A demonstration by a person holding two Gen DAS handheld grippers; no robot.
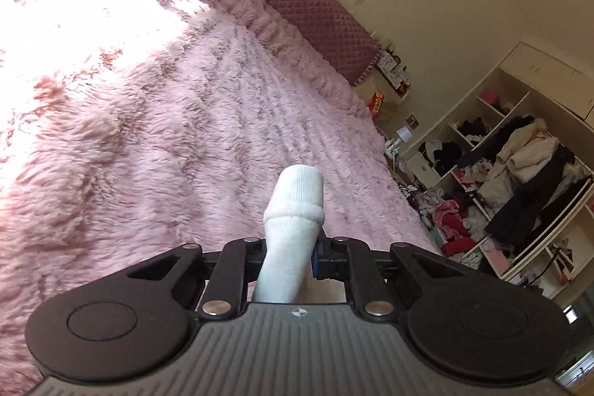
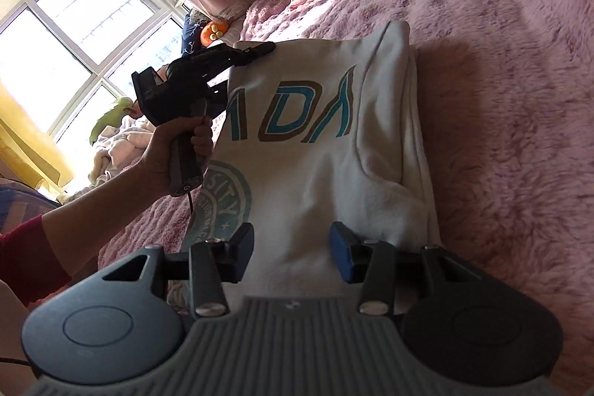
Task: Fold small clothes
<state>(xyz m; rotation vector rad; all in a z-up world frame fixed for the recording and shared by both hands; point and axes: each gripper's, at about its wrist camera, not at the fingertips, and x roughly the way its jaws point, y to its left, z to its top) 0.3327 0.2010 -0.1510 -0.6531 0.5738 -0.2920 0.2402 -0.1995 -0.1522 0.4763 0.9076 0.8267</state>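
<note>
Daylight pours through the window point(image 2: 74, 36) up-left of the right tongs, blowing out its panes. Sun glare whitens the blanket point(image 1: 92, 36) far left of the left tongs. Fisheye bending darkens the corners.

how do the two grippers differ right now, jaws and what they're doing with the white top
The left gripper has its jaws pinched shut on a bunched fold of the white top; the right gripper has its jaws apart with the cloth lying loose between them, unpinched. In the right wrist view the left gripper sits at the top's far edge, the right gripper at its near edge. Both are hand-held over the pink fluffy blanket.
</note>
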